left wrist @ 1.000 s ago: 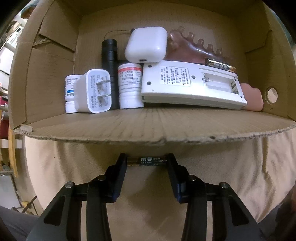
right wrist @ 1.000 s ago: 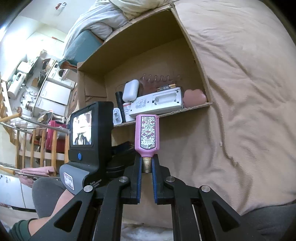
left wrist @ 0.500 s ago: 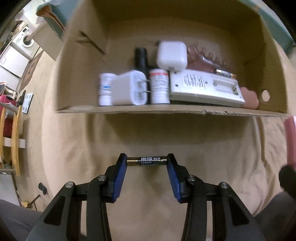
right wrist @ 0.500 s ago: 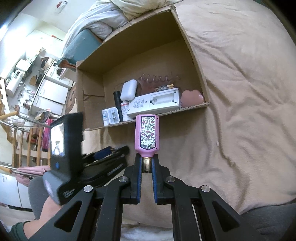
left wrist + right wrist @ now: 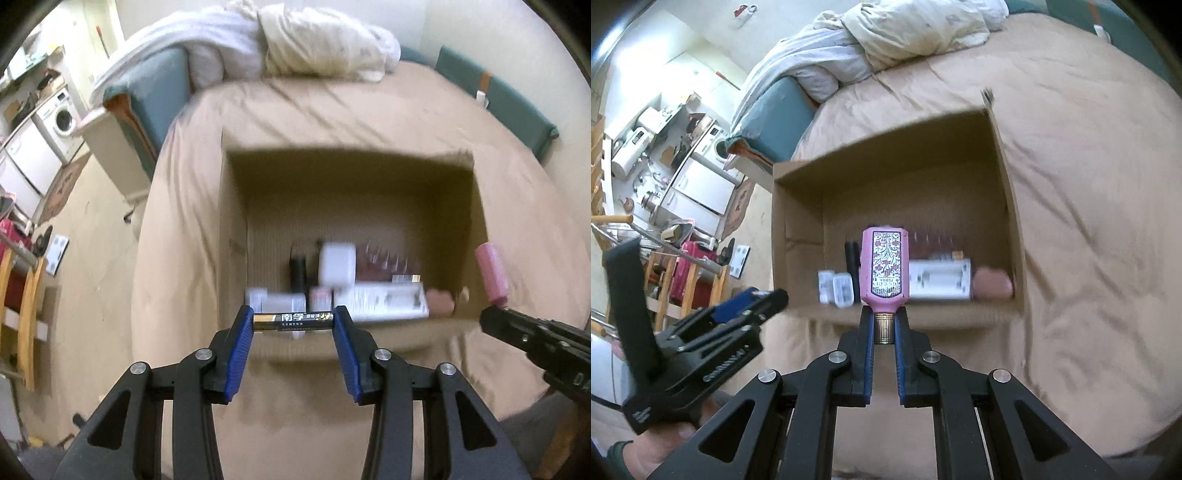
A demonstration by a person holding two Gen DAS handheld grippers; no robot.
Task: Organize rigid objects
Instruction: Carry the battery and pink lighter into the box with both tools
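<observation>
While both grippers angle down toward the cardboard box [image 5: 476,206], each grips an item.
Left gripper [image 5: 293,323] pinches battery [image 5: 293,320] endwise before the box's near wall; right gripper [image 5: 884,325] clamps pink bottle [image 5: 885,267] by its cap, same side.

Black-and-gold cylindrical battery [image 5: 293,320]: white Chinese characters "南孚" on its side — smaller print beside and below them too fine to read.
Pink rectangular perfume bottle with a floral label [image 5: 885,266]: "GUCCI FLORA", seen upside down near its gold neck.
Items in the open brown cardboard box [image 5: 798,225]: print blurred — unreadable.
</observation>
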